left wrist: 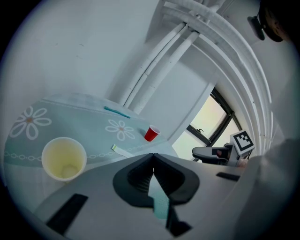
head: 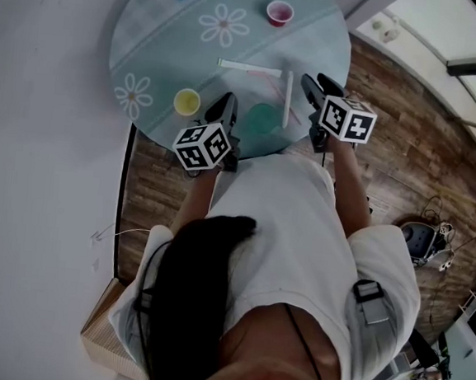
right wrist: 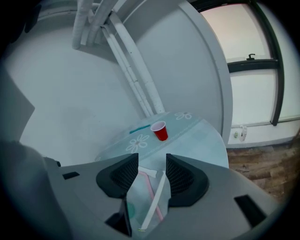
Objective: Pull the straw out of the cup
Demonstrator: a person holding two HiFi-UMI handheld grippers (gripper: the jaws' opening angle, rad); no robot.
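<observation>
readable text: none | labels: none | numbers: none | signs: none

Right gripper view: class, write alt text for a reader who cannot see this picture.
The right gripper, jaws open and empty, hangs above a round daisy-print table. Through the gap, a white straw and a pink straw lie crossed on it; farther back are a red cup and a teal straw.

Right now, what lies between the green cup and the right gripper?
A white straw lies flat on the table between the green cup and the open right gripper; the head view shows it best.
</observation>
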